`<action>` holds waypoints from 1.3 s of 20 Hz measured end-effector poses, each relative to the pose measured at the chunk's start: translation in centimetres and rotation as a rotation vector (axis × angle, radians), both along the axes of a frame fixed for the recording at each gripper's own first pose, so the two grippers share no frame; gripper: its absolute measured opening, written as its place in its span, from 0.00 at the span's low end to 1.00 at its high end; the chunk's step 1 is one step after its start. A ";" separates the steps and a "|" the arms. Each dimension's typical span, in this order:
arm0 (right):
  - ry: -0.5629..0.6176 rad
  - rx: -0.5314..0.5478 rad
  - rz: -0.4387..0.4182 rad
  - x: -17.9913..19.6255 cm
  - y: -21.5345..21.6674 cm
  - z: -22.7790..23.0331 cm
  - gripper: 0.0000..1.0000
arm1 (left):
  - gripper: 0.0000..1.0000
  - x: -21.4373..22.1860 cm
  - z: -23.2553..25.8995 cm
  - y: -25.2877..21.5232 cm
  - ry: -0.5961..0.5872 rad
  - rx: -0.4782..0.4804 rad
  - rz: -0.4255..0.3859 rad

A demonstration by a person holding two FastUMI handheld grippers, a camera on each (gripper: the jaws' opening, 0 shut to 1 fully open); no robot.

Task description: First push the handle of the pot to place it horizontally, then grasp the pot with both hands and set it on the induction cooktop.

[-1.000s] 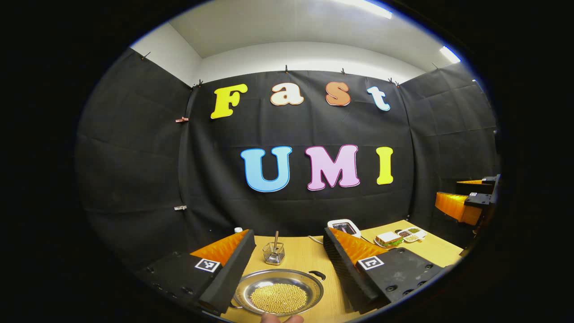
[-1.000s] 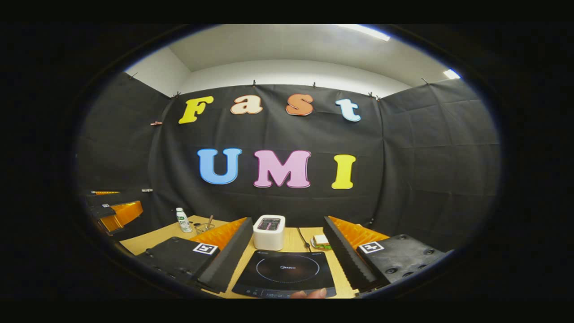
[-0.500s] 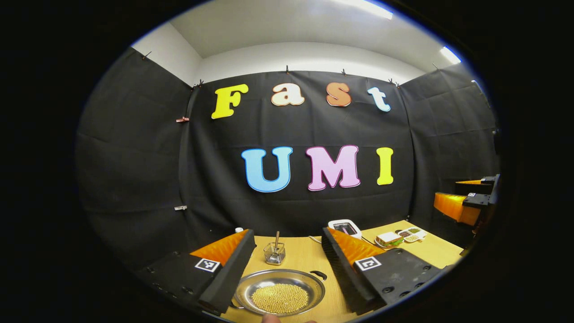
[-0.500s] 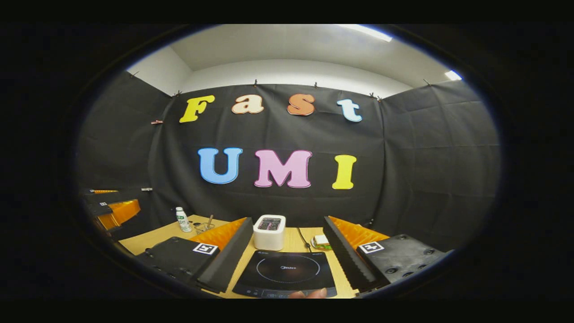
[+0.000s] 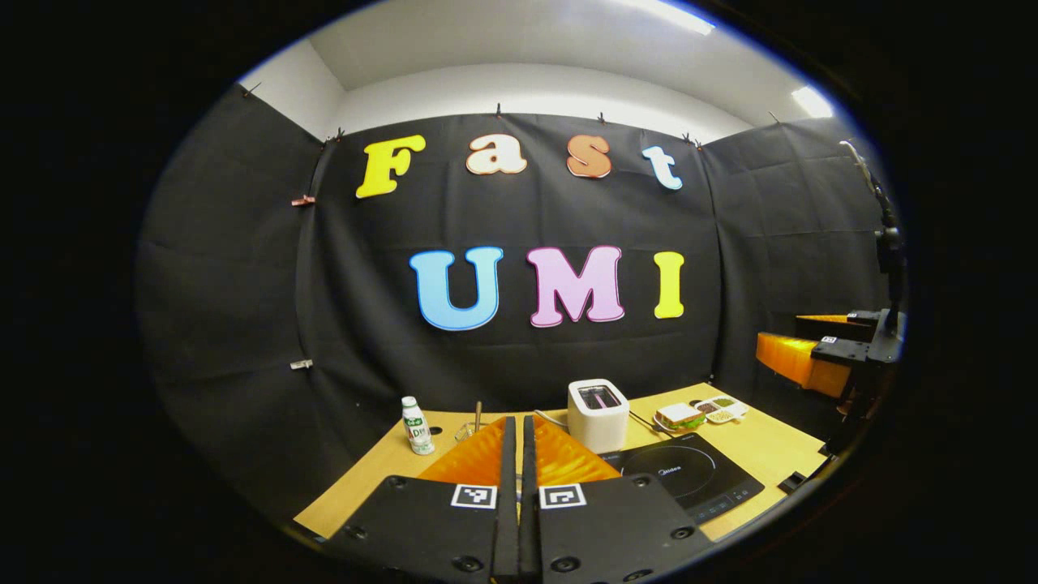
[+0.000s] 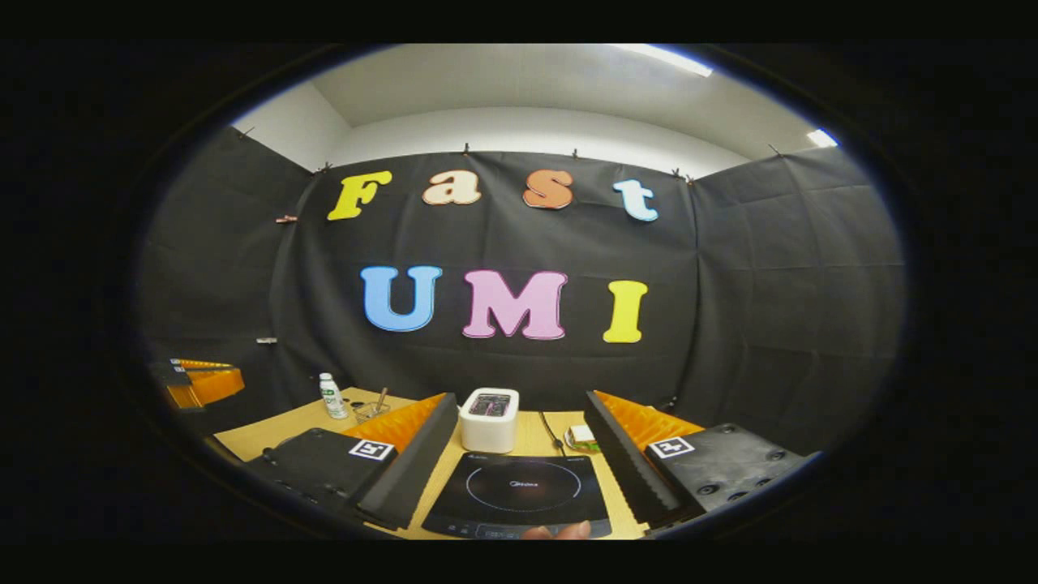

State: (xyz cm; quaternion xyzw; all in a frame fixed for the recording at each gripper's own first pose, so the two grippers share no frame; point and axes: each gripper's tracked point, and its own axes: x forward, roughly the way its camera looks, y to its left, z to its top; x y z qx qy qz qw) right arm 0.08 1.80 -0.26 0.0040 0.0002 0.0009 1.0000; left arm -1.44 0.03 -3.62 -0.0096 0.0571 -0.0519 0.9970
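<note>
My left gripper (image 5: pixel 519 454) has its jaws together (nothing between); my right gripper's (image 6: pixel 519 454) jaws stand apart above the induction cooktop (image 6: pixel 519 492).

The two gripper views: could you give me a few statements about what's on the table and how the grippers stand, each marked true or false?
1. The left gripper has its fingers together. True.
2. The right gripper is shut. False: its fingers stand wide apart.
3. A toaster stands behind the induction cooktop. True.
4. A pot sits on the cooktop. False: its surface is bare.
5. A small bottle stands upright on the table. True.
</note>
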 end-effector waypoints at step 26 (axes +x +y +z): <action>0.077 -0.059 -0.018 0.7 -1.3 -2.5 0.96 | 0.05 -6.3 -27.0 8.1 0.923 0.082 -0.426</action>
